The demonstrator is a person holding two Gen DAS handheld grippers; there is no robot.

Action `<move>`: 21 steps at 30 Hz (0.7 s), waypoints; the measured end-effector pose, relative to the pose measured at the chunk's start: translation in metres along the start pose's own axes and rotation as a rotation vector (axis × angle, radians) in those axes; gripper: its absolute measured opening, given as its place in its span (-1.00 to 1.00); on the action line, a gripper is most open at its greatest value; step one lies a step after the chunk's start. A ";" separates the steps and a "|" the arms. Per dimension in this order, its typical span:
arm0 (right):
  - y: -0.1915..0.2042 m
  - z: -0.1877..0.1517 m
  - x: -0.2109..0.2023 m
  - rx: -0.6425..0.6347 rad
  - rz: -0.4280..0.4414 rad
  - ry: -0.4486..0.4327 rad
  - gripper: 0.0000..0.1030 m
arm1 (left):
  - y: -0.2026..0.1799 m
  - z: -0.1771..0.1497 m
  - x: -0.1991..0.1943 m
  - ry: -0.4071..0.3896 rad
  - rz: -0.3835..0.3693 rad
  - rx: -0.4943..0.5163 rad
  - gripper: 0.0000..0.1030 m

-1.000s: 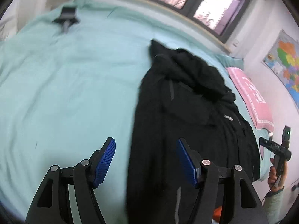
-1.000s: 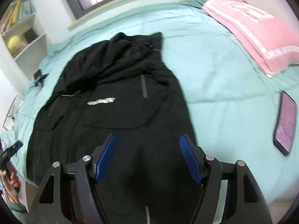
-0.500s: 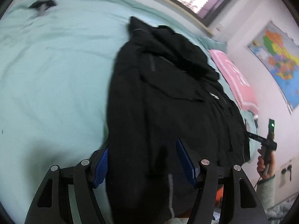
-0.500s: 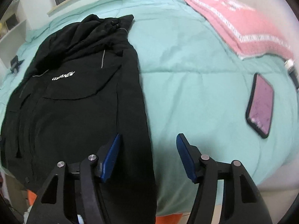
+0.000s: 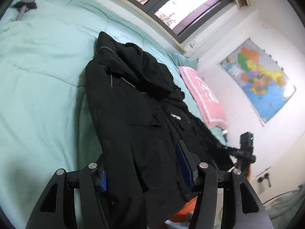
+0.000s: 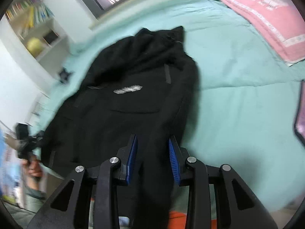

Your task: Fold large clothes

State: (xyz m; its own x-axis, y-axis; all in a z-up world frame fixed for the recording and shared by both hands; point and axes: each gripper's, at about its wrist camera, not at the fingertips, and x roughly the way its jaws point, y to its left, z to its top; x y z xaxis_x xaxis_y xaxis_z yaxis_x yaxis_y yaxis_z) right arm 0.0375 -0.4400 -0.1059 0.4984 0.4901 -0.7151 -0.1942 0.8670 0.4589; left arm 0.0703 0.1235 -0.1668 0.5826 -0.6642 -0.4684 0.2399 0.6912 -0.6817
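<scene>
A large black jacket (image 5: pixel 133 103) lies lengthwise on the mint-green bed (image 5: pixel 42 80), hood toward the window. It also shows in the right wrist view (image 6: pixel 133 95), with a white chest logo. My left gripper (image 5: pixel 141 164) straddles the jacket's lower hem with its jaws still wide, cloth between the blue pads. My right gripper (image 6: pixel 152 152) has its jaws narrowed around a bunched strip of the jacket's right lower edge; the cloth fills the gap between the pads. The right gripper also shows in the left wrist view (image 5: pixel 246 148), at the jacket's other corner.
A pink pillow (image 6: pixel 266 19) lies at the bed's right side. A phone (image 6: pixel 300 114) lies on the bed at the right edge. A small black device (image 5: pixel 26 0) lies far left. A bookshelf (image 6: pixel 34 30) stands left of the bed. Something orange (image 6: pixel 177 214) shows below the hem.
Both grippers moved onto the jacket's hem. The right gripper's jaws have narrowed around the jacket's edge. The left gripper's jaws stayed wide with cloth now between them.
</scene>
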 end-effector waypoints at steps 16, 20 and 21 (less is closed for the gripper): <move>0.007 -0.055 0.031 -0.045 -0.200 0.195 -0.65 | 0.027 -0.058 0.010 0.131 0.187 -0.066 -0.75; 0.024 -0.039 0.009 -0.111 -0.192 0.133 -0.76 | 0.001 -0.034 -0.011 0.029 0.187 0.007 -0.79; 0.025 -0.034 0.003 -0.118 -0.175 0.113 -0.77 | -0.003 -0.027 -0.017 0.006 0.167 0.013 -0.79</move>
State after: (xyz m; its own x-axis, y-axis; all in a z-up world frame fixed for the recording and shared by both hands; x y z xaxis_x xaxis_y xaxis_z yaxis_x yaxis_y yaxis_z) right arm 0.0053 -0.4139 -0.1141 0.4370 0.3330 -0.8356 -0.2141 0.9408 0.2629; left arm 0.0385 0.1254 -0.1723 0.6104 -0.5416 -0.5780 0.1501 0.7956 -0.5870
